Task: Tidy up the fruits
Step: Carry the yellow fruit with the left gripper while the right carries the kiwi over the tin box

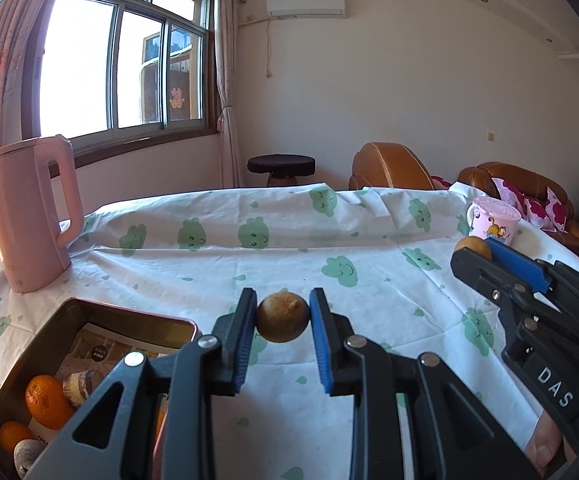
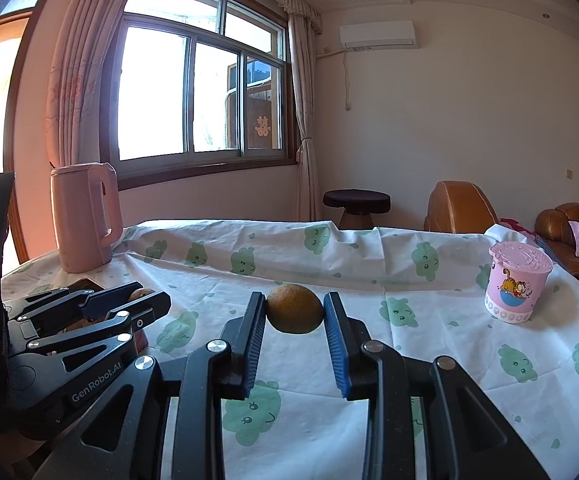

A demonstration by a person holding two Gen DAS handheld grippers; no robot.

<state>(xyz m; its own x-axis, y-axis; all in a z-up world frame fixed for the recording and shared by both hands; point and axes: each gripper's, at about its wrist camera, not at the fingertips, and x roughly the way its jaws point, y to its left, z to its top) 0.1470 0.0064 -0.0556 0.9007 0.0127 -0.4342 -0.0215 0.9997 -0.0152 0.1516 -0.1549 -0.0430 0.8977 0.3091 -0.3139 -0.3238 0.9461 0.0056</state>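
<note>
My left gripper point(image 1: 282, 316) is shut on a small brownish-yellow fruit point(image 1: 282, 317) and holds it above the tablecloth, just right of a metal tin point(image 1: 41, 344). The tin holds two oranges point(image 1: 47, 401), a brown-and-white item and a grey-brown fruit. My right gripper point(image 2: 294, 312) is shut on a second brownish-yellow fruit point(image 2: 294, 309) above the cloth. The right gripper also shows in the left wrist view point(image 1: 474, 249) at the right, and the left gripper in the right wrist view point(image 2: 139, 296) at the left, over the tin's corner.
A pink kettle point(image 1: 29, 216) stands at the table's far left. A pink lidded cup point(image 2: 515, 282) with a cartoon stands at the right. The table wears a white cloth with green clouds point(image 1: 289, 248). A stool and brown sofas are behind.
</note>
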